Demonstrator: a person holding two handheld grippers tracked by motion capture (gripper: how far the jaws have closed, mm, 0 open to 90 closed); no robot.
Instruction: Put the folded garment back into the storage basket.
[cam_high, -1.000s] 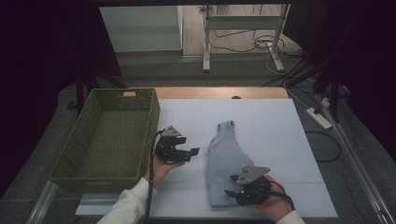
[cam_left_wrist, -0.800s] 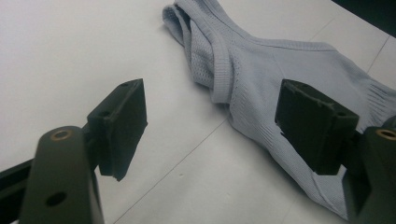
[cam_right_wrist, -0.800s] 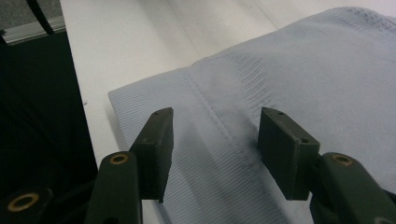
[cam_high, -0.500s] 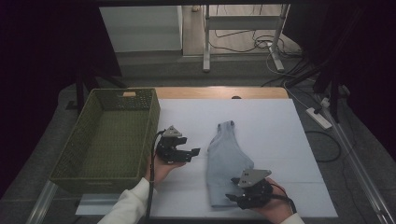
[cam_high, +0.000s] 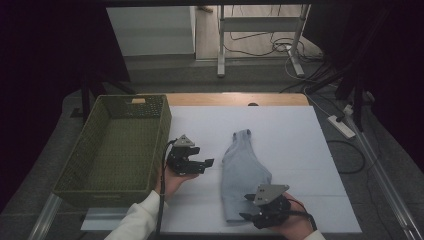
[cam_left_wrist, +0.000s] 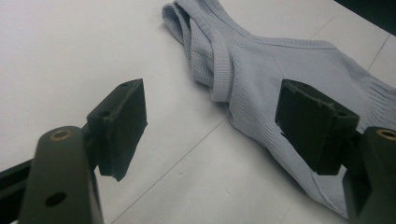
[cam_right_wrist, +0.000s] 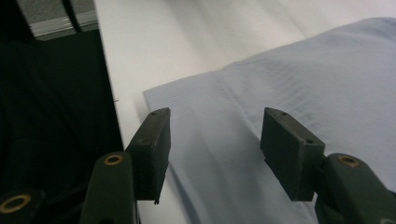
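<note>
A light blue sleeveless top (cam_high: 242, 167) lies flat on the white table (cam_high: 295, 150), straps toward the far side, hem toward the person. My left gripper (cam_high: 209, 163) rests in a hand just left of the top's middle, jaws pointing at it and open with nothing between them. In the left gripper view the top (cam_left_wrist: 280, 70) and its ribbed strap lie beyond the open left gripper (cam_left_wrist: 210, 107). My right gripper (cam_high: 246, 207) sits at the top's near hem. The right gripper (cam_right_wrist: 215, 126) is open there, hovering over the hem corner of the top (cam_right_wrist: 289, 79) without pinching it.
A green woven basket (cam_high: 161, 131), with nothing in it, stands at the table's left side, close to the left hand. A wooden strip (cam_high: 235, 99) borders the far edge. A power strip (cam_high: 341, 126) and cables lie on the floor to the right. The table's near edge (cam_right_wrist: 109, 93) lies just beside the hem.
</note>
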